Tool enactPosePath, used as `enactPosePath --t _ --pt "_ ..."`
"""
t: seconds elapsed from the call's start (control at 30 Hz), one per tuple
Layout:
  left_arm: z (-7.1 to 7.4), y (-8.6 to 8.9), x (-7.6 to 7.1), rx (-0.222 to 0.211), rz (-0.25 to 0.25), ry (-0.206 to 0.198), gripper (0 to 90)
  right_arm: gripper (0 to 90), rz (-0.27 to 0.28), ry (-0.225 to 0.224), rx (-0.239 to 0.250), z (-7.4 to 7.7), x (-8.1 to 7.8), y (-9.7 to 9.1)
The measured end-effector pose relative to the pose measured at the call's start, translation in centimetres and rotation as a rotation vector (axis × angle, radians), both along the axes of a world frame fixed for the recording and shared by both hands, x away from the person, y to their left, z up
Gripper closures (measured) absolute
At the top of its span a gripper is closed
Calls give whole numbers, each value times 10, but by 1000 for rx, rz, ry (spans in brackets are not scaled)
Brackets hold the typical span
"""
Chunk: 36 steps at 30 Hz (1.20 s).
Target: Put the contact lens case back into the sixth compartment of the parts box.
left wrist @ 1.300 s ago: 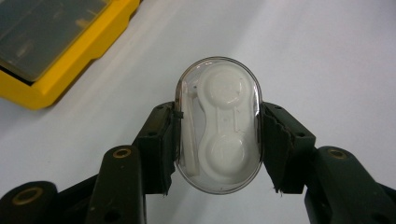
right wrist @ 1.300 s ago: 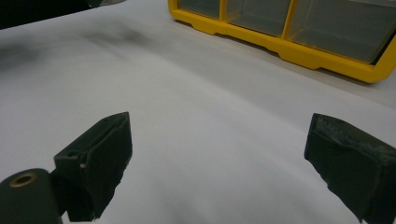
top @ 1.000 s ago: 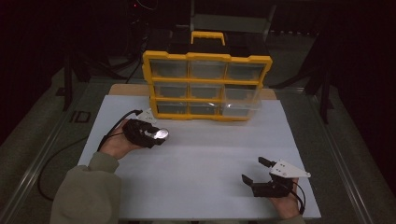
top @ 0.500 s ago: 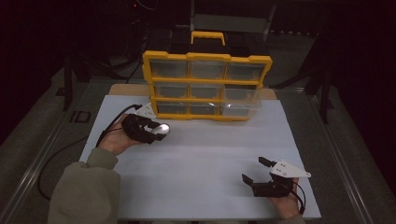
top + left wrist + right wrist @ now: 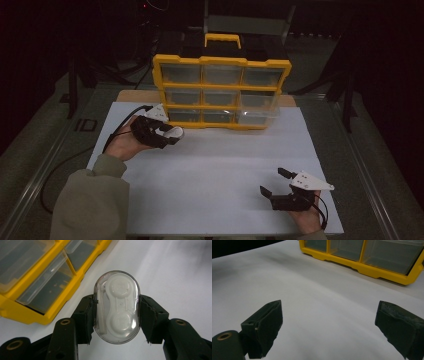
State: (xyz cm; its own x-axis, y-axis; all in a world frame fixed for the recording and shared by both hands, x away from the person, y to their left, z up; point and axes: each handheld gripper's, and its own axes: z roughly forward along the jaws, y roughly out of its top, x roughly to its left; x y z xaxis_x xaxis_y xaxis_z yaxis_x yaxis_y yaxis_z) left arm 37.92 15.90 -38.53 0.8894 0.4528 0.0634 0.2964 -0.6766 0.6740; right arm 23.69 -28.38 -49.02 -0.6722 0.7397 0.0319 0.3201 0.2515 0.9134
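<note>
Left gripper view: left claw (image 5: 117,315) clamps contact-lens case (image 5: 117,306) sideways beside yellow drawer organizer (image 5: 37,277) (likely for stowing); right claw (image 5: 332,327) gapes idle.

The left hand (image 5: 122,145) reached forward at the table's left, its forearm in a pale sleeve (image 5: 90,200). The left gripper (image 5: 117,312) pointed right, its jaws clamped on a clear oval case (image 5: 116,310) — one pad on each long side. The right gripper (image 5: 274,182) sat low at the near right — jaws spread wide, nothing between them.
</note>
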Motion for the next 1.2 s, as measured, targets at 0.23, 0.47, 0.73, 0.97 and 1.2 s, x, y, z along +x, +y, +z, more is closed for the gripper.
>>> enactPosePath --t 0.23,0.47,0.73,0.97,1.2 --pt "9 -2 4 -11 -2 -10 495 76 -9 -1 1 -1 1 -1" --pt "18 -7 8 -7 -16 -20 495 76 -21 -2 -4 -2 2 -3" --pt "27 -13 13 -10 -33 -22 495 76 -22 -2 -2 -2 2 -3" --pt "34 -18 17 0 -45 -23 495 76 -26 1 -1 -3 2 -5" --pt "42 -21 22 5 -54 -20 495 76 -30 0 5 -3 2 -5"
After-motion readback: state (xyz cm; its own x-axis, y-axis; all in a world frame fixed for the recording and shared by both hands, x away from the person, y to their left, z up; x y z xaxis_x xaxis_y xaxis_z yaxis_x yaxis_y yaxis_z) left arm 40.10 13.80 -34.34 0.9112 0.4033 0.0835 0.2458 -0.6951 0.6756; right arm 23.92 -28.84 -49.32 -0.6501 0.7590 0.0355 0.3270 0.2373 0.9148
